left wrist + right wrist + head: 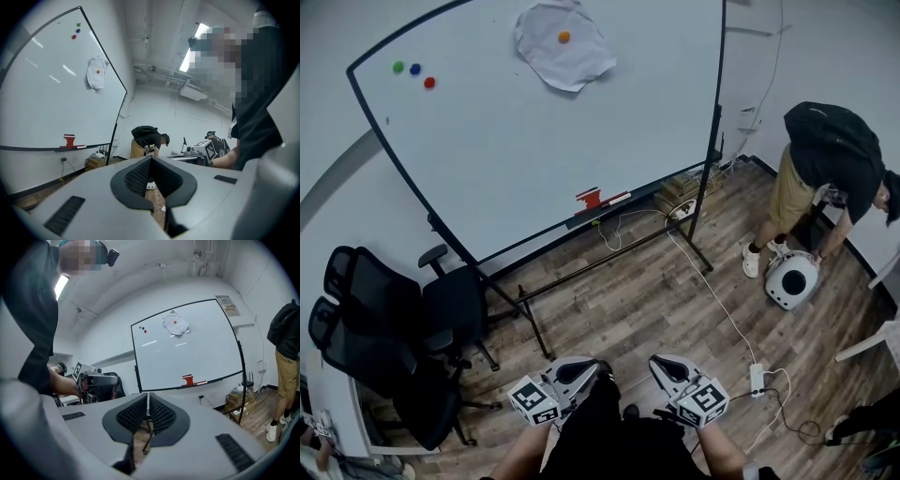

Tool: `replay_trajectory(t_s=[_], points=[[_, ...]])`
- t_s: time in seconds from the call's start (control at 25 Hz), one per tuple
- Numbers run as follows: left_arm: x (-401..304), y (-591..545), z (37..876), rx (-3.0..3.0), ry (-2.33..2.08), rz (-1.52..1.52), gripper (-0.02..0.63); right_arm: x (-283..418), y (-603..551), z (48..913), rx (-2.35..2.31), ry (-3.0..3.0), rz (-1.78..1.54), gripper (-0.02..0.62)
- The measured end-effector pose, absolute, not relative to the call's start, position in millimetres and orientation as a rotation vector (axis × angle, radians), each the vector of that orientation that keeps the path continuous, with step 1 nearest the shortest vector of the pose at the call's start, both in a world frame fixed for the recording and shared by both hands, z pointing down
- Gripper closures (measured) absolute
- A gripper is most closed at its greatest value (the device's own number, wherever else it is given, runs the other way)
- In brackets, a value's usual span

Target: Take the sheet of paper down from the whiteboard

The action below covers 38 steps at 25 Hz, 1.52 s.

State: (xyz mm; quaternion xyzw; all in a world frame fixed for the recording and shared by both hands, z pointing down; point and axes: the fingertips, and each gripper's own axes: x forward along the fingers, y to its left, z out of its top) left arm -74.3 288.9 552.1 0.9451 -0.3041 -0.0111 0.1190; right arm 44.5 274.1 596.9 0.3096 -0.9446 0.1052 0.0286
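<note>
Whiteboard (534, 150): it fills the upper left of your head view and stands on the wood floor.
Head view only: black office chairs (384, 337) at lower left and a white cable (712, 291) running across the floor.
Left gripper view only: a lit ceiling lamp (192, 49) at upper middle.
Bystander (825, 159): bent over at the right of the head view; the right gripper view cuts this person off at its right edge.
Left gripper (151, 159): your jaws are together, with nothing between them.
Right gripper (147, 397): your jaws are closed to a hairline, with nothing between them.
Sheet of paper (572, 64): white and crumpled, at top centre of the head view. It sits high on the board under an orange magnet (563, 37), well apart from both grippers.
</note>
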Motion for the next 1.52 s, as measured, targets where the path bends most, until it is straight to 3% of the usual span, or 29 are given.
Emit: replay_trajectory(t_s=[0.68,1.52], points=[[-84,191,561,2.75,-0.861,-0.068,0.595,34,179,601,0.98,-2.877,0.32,0.568],[-125,-11,537,2.804,-0.811,-0.137,0.595,-20,-16,576,0.972,-2.855,0.238,0.568]])
